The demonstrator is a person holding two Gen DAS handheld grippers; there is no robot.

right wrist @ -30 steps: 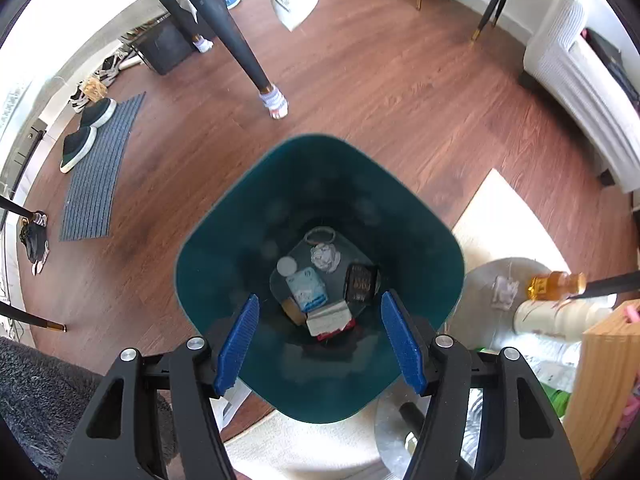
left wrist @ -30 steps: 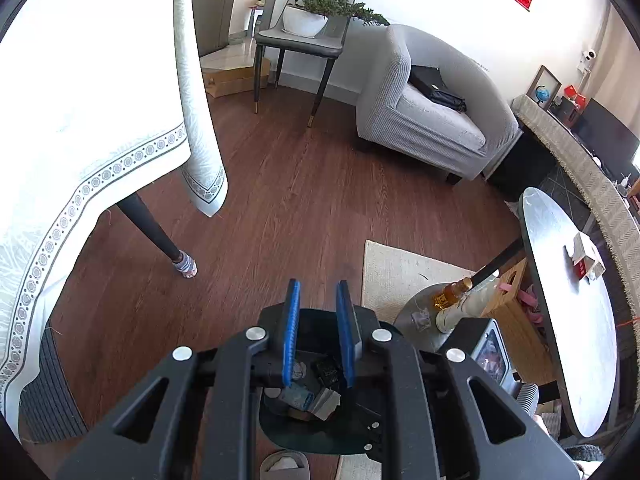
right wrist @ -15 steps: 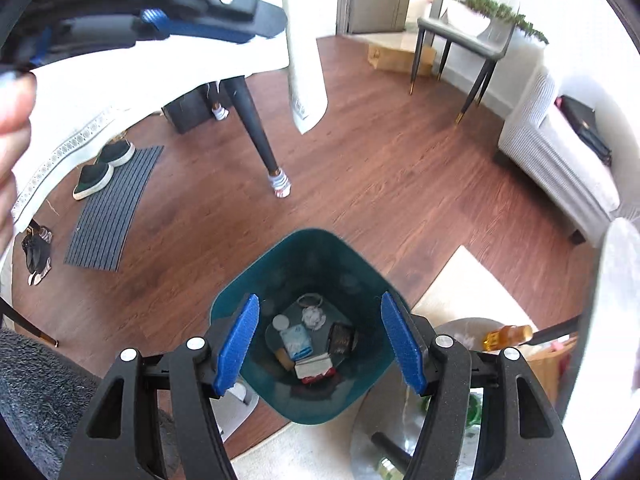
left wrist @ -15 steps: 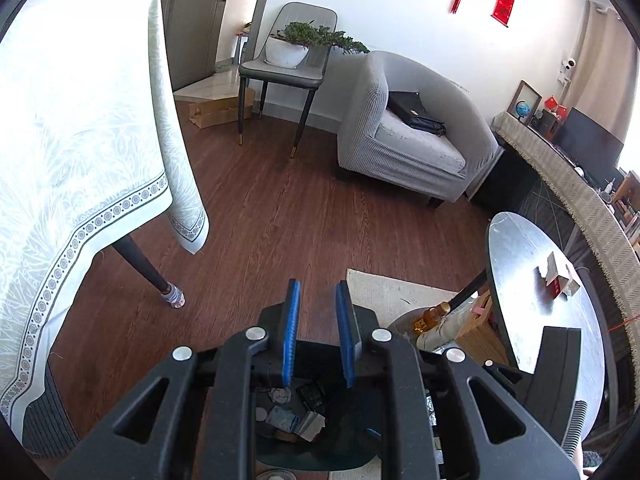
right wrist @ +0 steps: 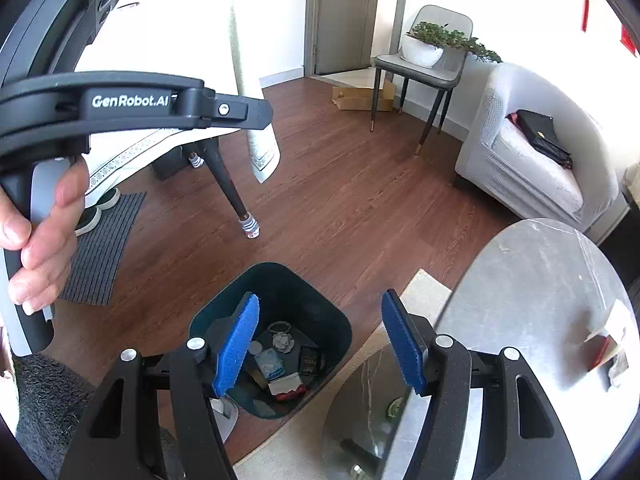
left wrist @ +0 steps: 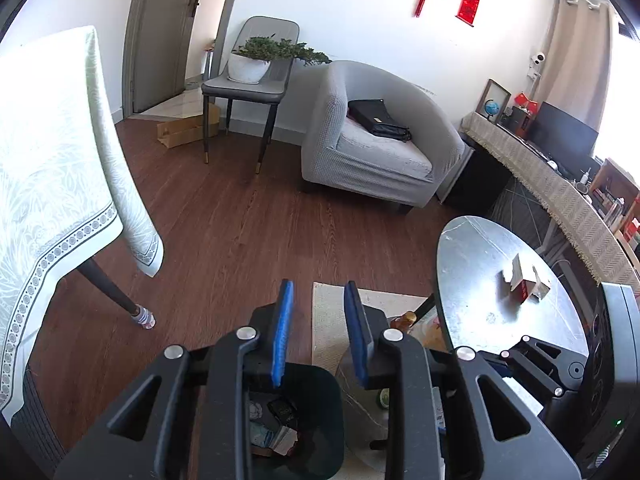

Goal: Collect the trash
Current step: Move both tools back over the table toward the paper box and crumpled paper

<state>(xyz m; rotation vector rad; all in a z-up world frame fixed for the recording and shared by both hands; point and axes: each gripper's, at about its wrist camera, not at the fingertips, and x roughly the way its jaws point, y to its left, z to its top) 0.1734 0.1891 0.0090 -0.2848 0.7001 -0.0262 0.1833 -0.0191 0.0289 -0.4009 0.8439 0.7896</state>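
A dark teal trash bin (right wrist: pixel 320 312) stands on the wood floor and holds several pieces of trash (right wrist: pixel 280 364); it also shows in the left wrist view (left wrist: pixel 320 412). A torn red and white packet (left wrist: pixel 524 282) lies on the round grey table (left wrist: pixel 480 264); it shows at the right edge of the right wrist view (right wrist: pixel 604 348). My right gripper (right wrist: pixel 320 340) is open and empty, high above the bin. My left gripper (left wrist: pixel 318 328) is empty, its jaws a narrow gap apart, raised above the bin's far side.
A table with a white cloth (left wrist: pixel 52 184) stands at the left on dark legs (right wrist: pixel 228 184). A grey armchair (left wrist: pixel 372 148) with a black bag and a chair with a plant (left wrist: pixel 256 76) stand behind. A beige rug (left wrist: pixel 328 320) and bottles lie under the round table.
Both grippers have risen and tilted up from the bin, which now looks smaller and lower. The round table and its packet have come further into view. Both jaw gaps are unchanged.
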